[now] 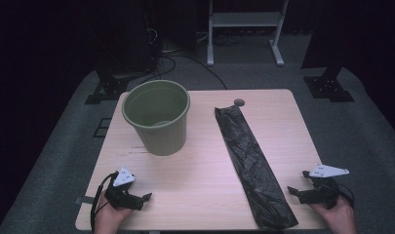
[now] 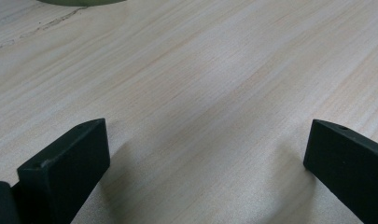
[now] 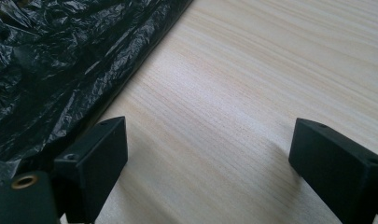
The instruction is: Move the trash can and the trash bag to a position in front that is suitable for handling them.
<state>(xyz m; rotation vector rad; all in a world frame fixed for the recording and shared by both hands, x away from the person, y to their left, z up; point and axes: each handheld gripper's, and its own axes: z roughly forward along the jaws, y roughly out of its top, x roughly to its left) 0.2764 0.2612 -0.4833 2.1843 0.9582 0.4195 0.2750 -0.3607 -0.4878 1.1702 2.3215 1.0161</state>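
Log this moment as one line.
left claw: open, empty | right claw: open, empty, beside black bag | green bin: upright on table

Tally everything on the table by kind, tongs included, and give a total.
Green bins: 1
Black plastic bags: 1
Small grey round discs: 1
Tongs, both open: 2, left, right
Total: 5

Dark room; grey carpet floor; white stand behind light wood table.

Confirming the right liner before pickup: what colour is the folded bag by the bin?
Black, glossy and crinkled; the bag shows best in the right gripper view.
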